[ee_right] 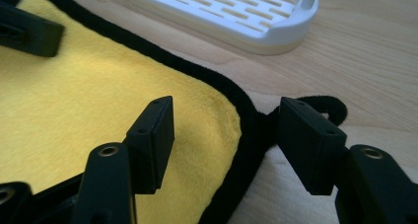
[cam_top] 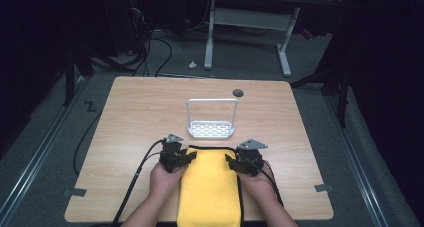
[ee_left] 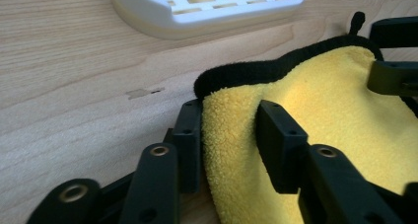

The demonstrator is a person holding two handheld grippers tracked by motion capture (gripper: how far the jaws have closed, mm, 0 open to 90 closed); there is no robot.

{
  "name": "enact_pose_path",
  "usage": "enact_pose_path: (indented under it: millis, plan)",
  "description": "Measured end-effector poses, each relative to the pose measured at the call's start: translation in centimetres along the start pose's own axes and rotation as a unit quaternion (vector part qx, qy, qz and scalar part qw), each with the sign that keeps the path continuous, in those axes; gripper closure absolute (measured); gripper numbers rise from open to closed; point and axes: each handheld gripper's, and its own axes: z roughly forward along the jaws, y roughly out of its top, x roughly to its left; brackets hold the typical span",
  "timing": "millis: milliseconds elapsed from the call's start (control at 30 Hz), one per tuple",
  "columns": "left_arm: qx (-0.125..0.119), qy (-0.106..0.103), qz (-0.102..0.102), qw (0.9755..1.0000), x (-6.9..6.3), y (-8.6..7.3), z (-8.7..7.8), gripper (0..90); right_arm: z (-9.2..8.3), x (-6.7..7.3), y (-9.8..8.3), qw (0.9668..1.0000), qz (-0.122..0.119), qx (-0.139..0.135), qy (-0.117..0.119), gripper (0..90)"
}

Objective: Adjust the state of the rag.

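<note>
Table (cam_top: 140, 112) first: pale wood taking up the middle of the high view, with a yellow towel (cam_top: 209, 187) trimmed in black lying at the lower centre of the frame and running off the bottom edge. Just above the towel's far edge stands a white rack (cam_top: 211, 129) with a slotted base and a tall wire handle, near the towel but not touching it. Left gripper (cam_top: 176, 157) sits at the towel's upper left corner; in the left gripper view its jaws straddle the black-edged corner with gaps showing on both sides, so they are parted and not pinching the cloth. Right gripper (cam_top: 246, 162) sits at the upper right corner; in the right gripper view its jaws stand wide apart, one over the yellow pile, the other outside the black hem beside a small hanging loop (ee_right: 329, 105). To do this step well, I judge each pair should catch the hem squarely at its corner, both layers, and grip evenly before lifting.
</note>
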Motion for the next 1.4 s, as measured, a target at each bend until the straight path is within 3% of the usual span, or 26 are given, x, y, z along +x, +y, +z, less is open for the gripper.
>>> enact_pose_path:
  millis: [100, 333, 567, 733, 867, 1100, 1233, 1400]
  plan:
    - [-0.004, -0.003, 0.001, 1.0000, -0.1, -0.5, -0.3, 68.6, 0.9, 0.0, 0.0, 0.9995, 0.010, 0.030, -0.004, 40.5]
    - [-0.020, -0.007, 0.015, 0.9997, -0.3, -1.5, -0.5, 76.3, 0.6, 0.2, -0.5, 0.9996, 0.007, 0.017, 0.020, 60.4]
    - [-0.029, -0.005, 0.000, 0.9996, -0.3, -2.0, -0.8, 78.7, 0.8, 0.7, -0.5, 0.9989, 0.010, 0.013, 0.044, 79.2]
    - [-0.053, -0.005, 0.000, 0.9986, -0.6, -1.9, -1.4, 83.0, 0.2, 1.0, -0.4, 0.9988, 0.008, -0.013, 0.046, 81.0]
    - [-0.072, 0.002, 0.013, 0.9973, -1.2, -1.5, -2.0, 83.7, -0.9, 1.3, -0.4, 0.9982, 0.005, -0.040, 0.045, 81.0]
    - [-0.112, -0.001, 0.032, 0.9932, -2.4, -0.6, -3.6, 83.8, -2.8, 1.3, -0.1, 0.9956, 0.009, -0.081, 0.045, 81.0]
    - [-0.130, -0.001, 0.044, 0.9905, -3.0, -0.1, -4.6, 83.8, -3.9, 1.6, 0.7, 0.9940, -0.003, -0.102, 0.039, 81.2]
    - [-0.152, -0.005, 0.042, 0.9875, -3.1, 0.7, -5.7, 84.2, -5.1, 2.3, 1.9, 0.9914, -0.013, -0.125, 0.037, 81.2]
